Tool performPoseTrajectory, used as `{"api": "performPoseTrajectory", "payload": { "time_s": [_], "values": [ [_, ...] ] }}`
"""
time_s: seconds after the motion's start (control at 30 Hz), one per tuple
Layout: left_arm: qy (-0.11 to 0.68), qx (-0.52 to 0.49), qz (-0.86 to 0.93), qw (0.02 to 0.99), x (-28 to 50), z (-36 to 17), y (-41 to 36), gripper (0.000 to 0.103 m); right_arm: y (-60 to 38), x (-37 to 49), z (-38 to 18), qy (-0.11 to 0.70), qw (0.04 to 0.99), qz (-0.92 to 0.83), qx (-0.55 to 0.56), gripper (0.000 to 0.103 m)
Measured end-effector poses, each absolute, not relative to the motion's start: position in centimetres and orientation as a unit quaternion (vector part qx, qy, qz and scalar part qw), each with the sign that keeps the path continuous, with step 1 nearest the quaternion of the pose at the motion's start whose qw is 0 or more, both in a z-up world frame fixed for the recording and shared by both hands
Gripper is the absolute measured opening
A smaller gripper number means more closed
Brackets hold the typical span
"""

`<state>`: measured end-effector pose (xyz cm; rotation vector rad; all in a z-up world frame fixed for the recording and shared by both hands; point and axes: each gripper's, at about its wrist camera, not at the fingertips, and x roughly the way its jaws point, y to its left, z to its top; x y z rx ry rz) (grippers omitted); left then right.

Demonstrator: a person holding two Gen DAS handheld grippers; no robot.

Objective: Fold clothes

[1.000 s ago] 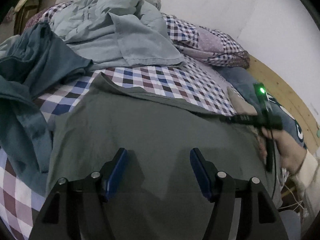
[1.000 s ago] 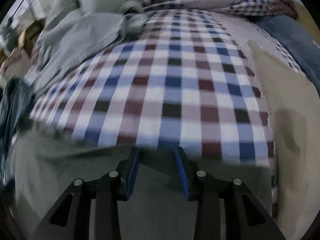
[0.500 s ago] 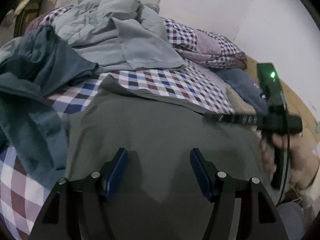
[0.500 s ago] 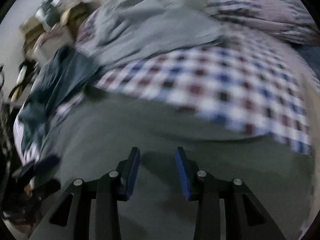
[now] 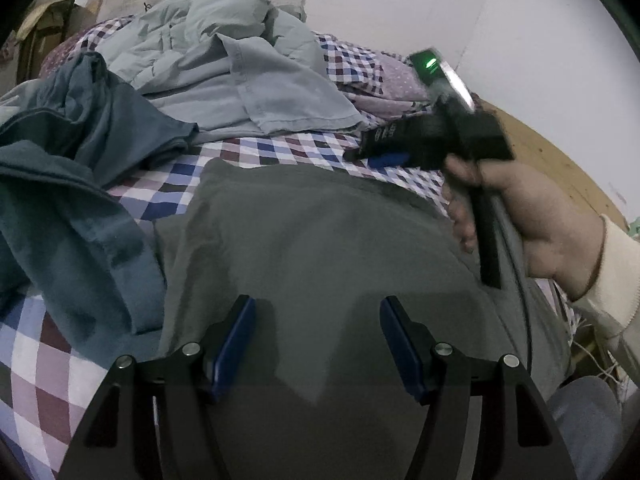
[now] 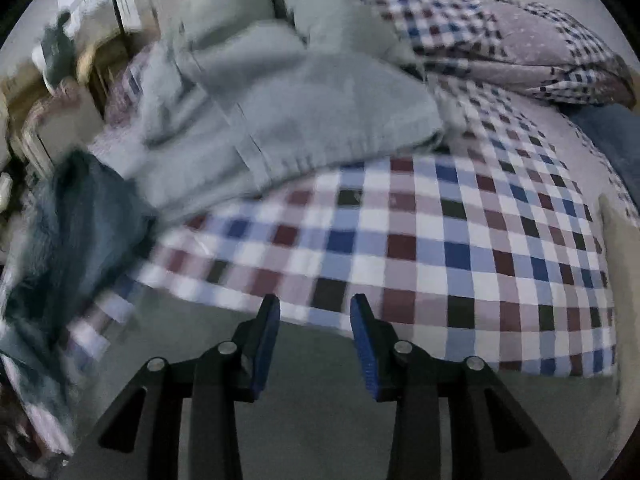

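Apparently empty, the left gripper [image 5: 316, 344] hangs with fingers apart over the grey garment [image 5: 320, 240], spread flat on the checked bedsheet [image 6: 440, 240] for folding; the right gripper [image 6: 314, 344], parted too, faces its twelve-o'clock edge.

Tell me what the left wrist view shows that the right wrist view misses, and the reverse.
Left wrist only: the right hand holding the right gripper, and the wooden floor.

Right wrist only: furniture beside the bed, blurred.

Both: grey garment spread flat, checked bedsheet, pale blue garment, dark teal garment, each gripper's open fingers.
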<state>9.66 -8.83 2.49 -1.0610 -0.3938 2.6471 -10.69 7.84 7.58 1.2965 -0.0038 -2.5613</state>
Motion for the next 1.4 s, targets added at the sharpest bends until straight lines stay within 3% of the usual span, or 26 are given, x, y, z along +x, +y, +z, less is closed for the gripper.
{"api": "performPoseTrajectory", "payload": {
  "time_s": [0.1,0.17,0.4,0.6,0.97,1.4],
  "values": [
    [-0.147,-0.366,0.909,0.133,9.7,2.6,-9.4,0.069,7.7,-7.5,9.1,-0.016,0.157,-0.893,0.422,0.041],
    [-0.161,-0.364,0.908,0.130,9.9,2.8,-10.1,0.069,7.9,-3.9,9.6,-0.003,0.168,-0.899,0.404,0.048],
    [-0.220,-0.348,0.904,0.116,11.5,3.5,-13.6,0.069,7.4,9.0,8.8,0.043,0.174,-0.916,0.358,0.052],
    [-0.242,-0.337,0.907,0.074,15.1,4.3,-16.5,0.069,6.1,18.2,7.6,0.089,0.194,-0.934,0.285,0.069],
    [-0.331,-0.356,0.873,0.040,22.0,2.4,-17.3,0.069,2.7,21.6,6.2,0.131,0.220,-0.935,0.245,0.084],
    [-0.524,-0.356,0.773,0.029,24.7,-2.2,-18.3,0.069,2.9,22.9,5.6,0.161,0.233,-0.932,0.224,0.087]
  ]
}}
